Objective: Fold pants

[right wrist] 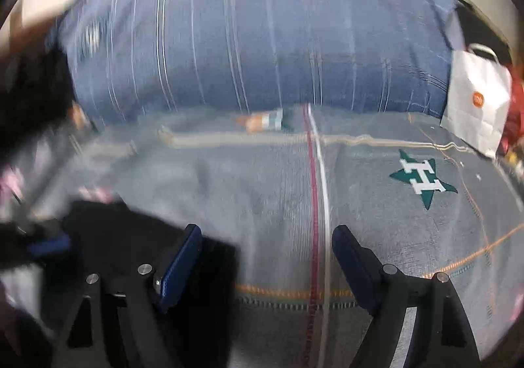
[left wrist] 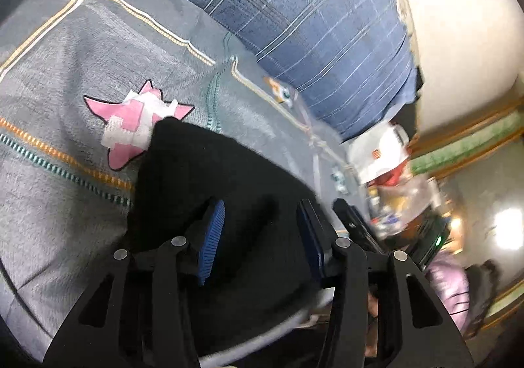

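Pants (left wrist: 209, 191), black, bunched on the bed under the left claw (left wrist: 262, 237). Its blue pads (left wrist: 213, 237) stand partly spread with dark cloth between and beneath them; no pinch is visible, so I judge the cloth loose there. Right claw (right wrist: 265, 263) spread wide over bare bedspread (right wrist: 376, 220), nothing between its fingers; pants' edge (right wrist: 131, 237) lies at its left finger and stretches away leftward.

To fold well: each claw should take a corner of one end, lift together, lay it over evenly and smooth toward the crease. Right claw needs to shift left to reach cloth.

Farther off: pink star patch (left wrist: 131, 125) just past the pants, green star patch (right wrist: 422, 178), then blue plaid quilt (left wrist: 311, 24), white paper bag (right wrist: 475, 99).
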The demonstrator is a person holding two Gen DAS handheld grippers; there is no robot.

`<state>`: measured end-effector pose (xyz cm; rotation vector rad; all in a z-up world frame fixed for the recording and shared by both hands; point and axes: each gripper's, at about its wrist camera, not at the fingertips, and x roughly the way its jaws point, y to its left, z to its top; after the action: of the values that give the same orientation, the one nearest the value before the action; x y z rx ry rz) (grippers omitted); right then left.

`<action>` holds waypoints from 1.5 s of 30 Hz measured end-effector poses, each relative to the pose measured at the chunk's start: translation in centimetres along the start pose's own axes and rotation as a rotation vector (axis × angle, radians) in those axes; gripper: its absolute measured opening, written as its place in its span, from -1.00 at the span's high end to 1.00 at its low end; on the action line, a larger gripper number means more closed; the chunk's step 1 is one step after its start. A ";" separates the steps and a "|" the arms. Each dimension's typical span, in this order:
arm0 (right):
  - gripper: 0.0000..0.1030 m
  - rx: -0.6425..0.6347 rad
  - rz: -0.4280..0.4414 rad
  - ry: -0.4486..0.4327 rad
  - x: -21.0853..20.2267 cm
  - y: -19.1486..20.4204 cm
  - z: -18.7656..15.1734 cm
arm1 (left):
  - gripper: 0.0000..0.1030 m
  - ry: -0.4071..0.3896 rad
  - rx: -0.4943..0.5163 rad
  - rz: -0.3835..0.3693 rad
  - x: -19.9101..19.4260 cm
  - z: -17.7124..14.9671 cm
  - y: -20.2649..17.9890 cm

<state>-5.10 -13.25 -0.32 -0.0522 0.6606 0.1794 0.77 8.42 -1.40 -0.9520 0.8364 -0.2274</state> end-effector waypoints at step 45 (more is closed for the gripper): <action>0.48 0.244 0.702 0.133 -0.8 -3.8 -2.5 | 0.23 0.017 0.160 0.244 -1.5 -0.2 -2.9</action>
<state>-6.56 -17.36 -1.89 0.4113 0.8103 0.7732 0.16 7.41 1.63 -0.6921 0.9274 -0.0903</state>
